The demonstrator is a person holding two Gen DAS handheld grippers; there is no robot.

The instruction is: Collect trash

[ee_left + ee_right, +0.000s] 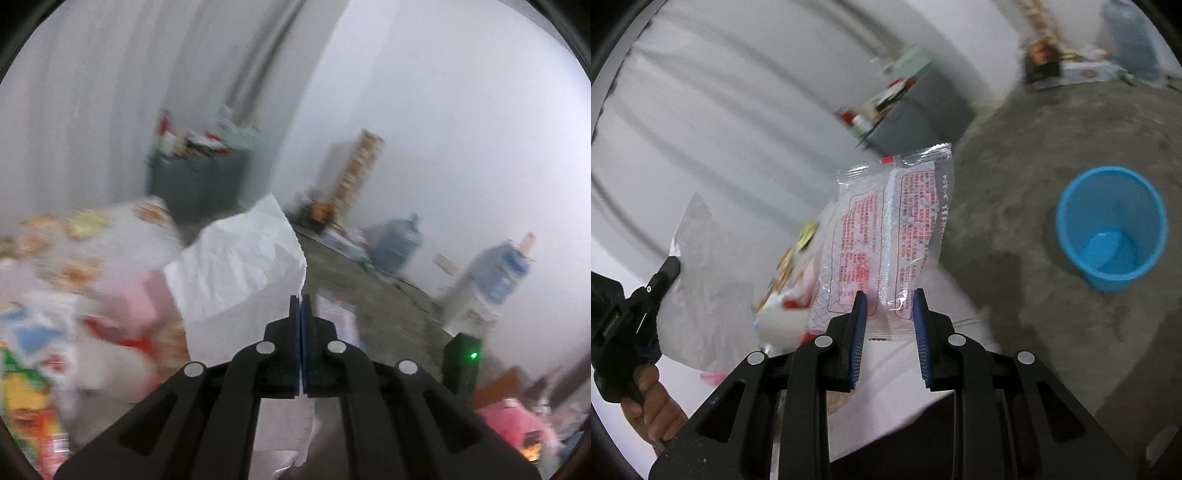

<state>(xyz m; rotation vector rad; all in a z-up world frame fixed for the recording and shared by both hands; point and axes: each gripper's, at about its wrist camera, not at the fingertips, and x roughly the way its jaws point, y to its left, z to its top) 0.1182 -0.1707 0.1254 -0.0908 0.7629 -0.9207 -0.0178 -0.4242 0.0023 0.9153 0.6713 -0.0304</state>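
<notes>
My left gripper (301,297) is shut on a crumpled white paper sheet (236,266) and holds it up in the air; the sheet also shows in the right wrist view (698,288), beside the left gripper (666,271). My right gripper (888,295) is shut on a clear plastic wrapper with red print (882,236), which stands up between its blue pads (858,321). A blue bin (1112,225) stands on the concrete floor to the right of the wrapper, open side up.
A table (122,229) with many blurred colourful wrappers (74,273) lies to the left. A grey cart (199,177) piled with items stands by the wall. Two water jugs (397,243) and a dispenser (491,280) stand further right.
</notes>
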